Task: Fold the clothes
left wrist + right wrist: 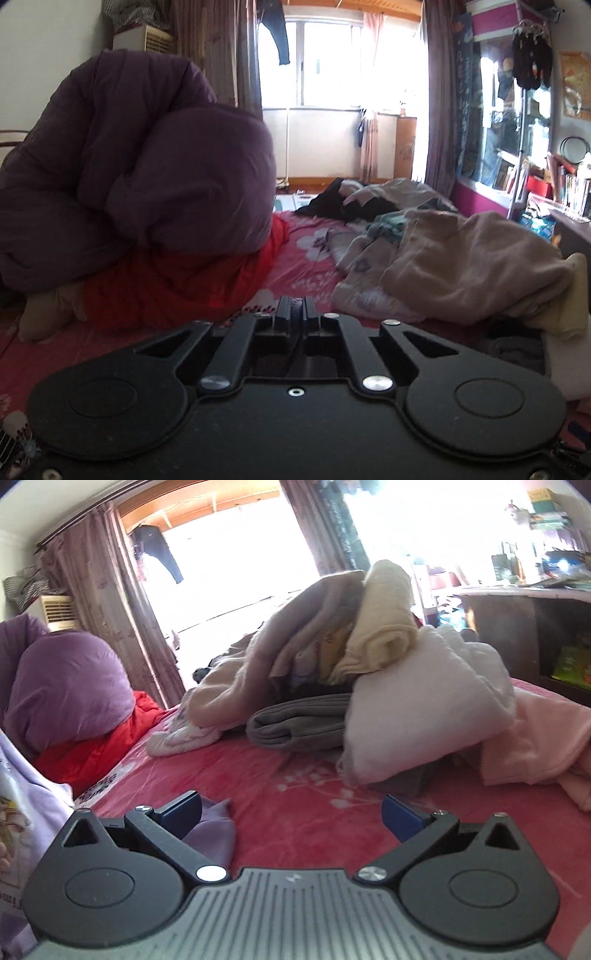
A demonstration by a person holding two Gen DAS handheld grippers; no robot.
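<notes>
Right now the clothes lie heaped on the far part of the bed: a fuzzy beige piece draped over a cream ribbed knit, a folded grey ribbed piece below, a soft white bundle and a pink fleece beside it. A lilac garment lies flat beside the pile, its corner just at one finger of the right gripper, whose fingers stand wide apart and hold nothing. The left gripper has its fingers nearly together, with no cloth seen between them. Across from the pile a puffy purple quilt sits on a red quilt. Bare pink floral sheet lies open between quilts and pile. Beyond the pile stand curtains and a cluttered shelf.
</notes>
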